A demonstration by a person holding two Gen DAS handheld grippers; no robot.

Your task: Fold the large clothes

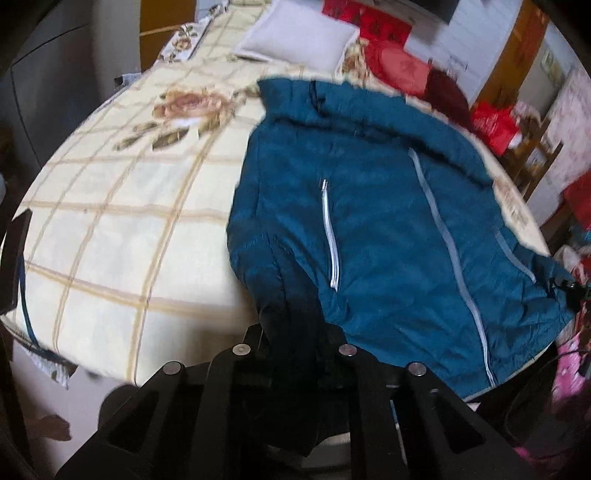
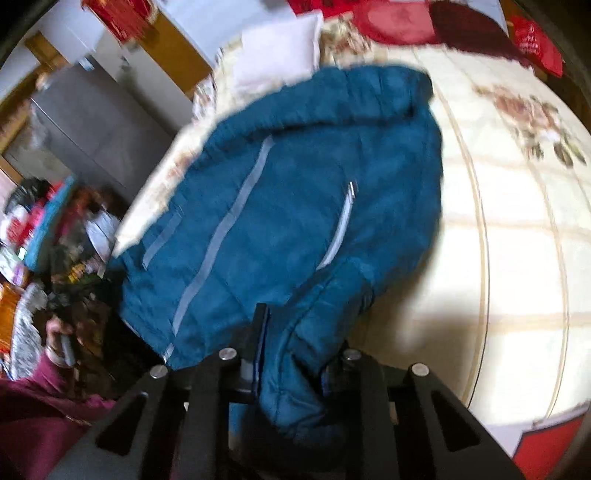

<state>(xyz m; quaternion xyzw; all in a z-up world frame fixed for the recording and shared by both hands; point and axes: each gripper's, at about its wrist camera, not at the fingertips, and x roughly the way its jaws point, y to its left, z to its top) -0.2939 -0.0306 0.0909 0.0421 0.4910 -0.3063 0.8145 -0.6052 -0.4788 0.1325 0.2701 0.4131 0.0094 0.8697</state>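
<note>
A large teal padded jacket (image 1: pixel 388 221) with pale grey zips lies front up on the bed (image 1: pixel 122 229), its hem toward me. My left gripper (image 1: pixel 291 343) is shut on a dark fold of the jacket's near left edge. In the right wrist view the jacket (image 2: pixel 295 206) also shows, and my right gripper (image 2: pixel 291 347) is shut on a bunched sleeve or side fold of it, which hangs down between the fingers. Both views are blurred.
The bed has a cream checked cover with rose prints (image 2: pixel 517 229). A white pillow (image 1: pixel 295 33) and red cushions (image 1: pixel 399 66) lie at its head. Cluttered shelves and bags (image 2: pixel 40 236) stand beside the bed. A person's arm in a maroon sleeve (image 2: pixel 40 402) is at the lower left.
</note>
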